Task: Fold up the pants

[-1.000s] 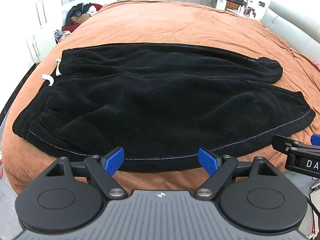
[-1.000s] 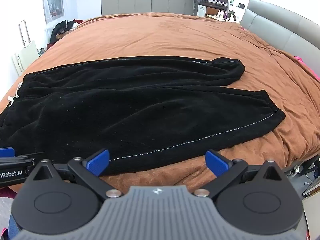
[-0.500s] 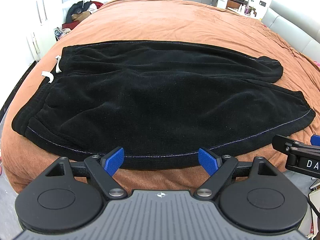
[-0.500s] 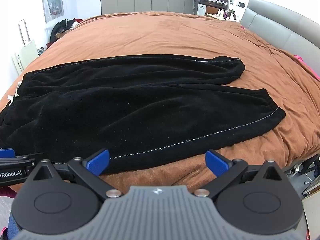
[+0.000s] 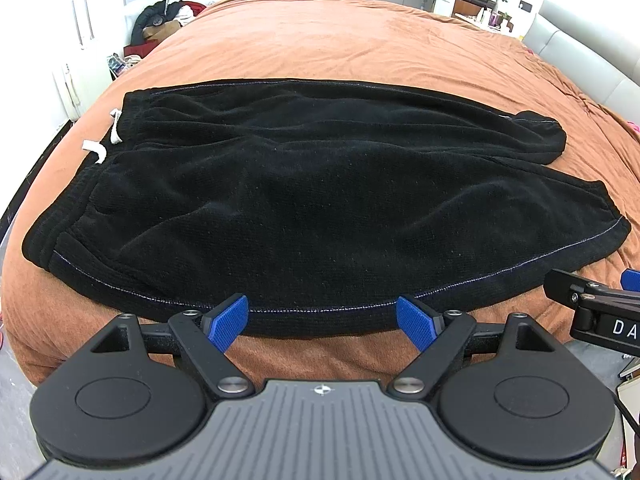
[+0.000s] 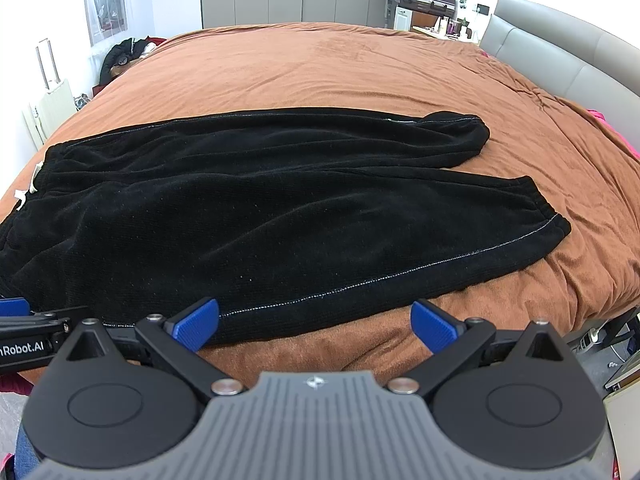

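Observation:
Black pants (image 5: 312,208) lie flat on the brown bedspread, waistband with a white drawstring (image 5: 96,148) at the left, both leg cuffs at the right. They also show in the right wrist view (image 6: 260,216). My left gripper (image 5: 322,322) is open and empty, hovering at the pants' near seam edge. My right gripper (image 6: 316,326) is open and empty, further right along the same near edge. Each gripper's side shows in the other's view.
The brown bedspread (image 6: 340,68) stretches far beyond the pants. A grey headboard (image 6: 560,68) runs along the right. Clothes are piled (image 5: 168,20) beyond the bed's far left corner. The bed's near edge drops off just under both grippers.
Both grippers have moved slightly toward the pants' near edge and risen a little; the pants have not moved. Both stay open.

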`<state>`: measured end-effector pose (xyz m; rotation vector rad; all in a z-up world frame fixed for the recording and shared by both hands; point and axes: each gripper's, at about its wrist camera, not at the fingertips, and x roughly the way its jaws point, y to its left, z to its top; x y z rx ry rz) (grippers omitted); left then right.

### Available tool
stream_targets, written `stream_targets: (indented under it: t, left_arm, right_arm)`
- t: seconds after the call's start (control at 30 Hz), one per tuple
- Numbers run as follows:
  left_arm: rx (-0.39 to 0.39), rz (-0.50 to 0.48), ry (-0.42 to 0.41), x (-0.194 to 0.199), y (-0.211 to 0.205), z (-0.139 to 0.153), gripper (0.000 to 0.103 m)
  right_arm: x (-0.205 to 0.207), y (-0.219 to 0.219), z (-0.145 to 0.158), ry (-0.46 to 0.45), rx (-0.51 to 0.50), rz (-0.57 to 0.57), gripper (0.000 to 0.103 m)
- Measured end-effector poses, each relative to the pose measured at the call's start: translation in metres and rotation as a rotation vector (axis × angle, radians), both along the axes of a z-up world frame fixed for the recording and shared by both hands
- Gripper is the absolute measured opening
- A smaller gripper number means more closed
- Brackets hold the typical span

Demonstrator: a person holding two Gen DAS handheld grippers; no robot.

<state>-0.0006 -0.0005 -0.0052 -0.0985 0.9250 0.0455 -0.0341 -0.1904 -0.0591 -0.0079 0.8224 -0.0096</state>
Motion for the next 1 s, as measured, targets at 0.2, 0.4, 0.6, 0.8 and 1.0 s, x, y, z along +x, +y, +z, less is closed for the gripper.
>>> stream_targets:
  t: [0.2,0.4,0.6,0.8,1.0]
  left_arm:
    - [0.0,0.001,0.003,-0.0017,-0.0008,-0.0014,0.098]
    - [-0.002,0.001,0.005,-0.0021,-0.0016,-0.0022,0.098]
    - [-0.002,0.001,0.006,-0.0016,-0.002,-0.0024,0.098]
    - [-0.003,0.001,0.008,-0.0011,-0.0023,-0.0025,0.098]
    - [-0.004,0.001,0.009,-0.0001,-0.0017,-0.0025,0.098]
  right_arm:
    - [-0.0005,-0.0008,0.0005,0.001,0.0,-0.001,0.098]
    - [-0.0001,-0.0008,0.0006,0.002,0.0,-0.002,0.098]
    - [-0.0003,-0.0009,0.0006,0.002,-0.001,-0.003,0.098]
    - [-0.0001,-0.0007,0.0003,0.003,-0.001,-0.001,0.098]
    - [0.0011,-0.0008,0.0002,0.005,-0.002,-0.001,0.098]
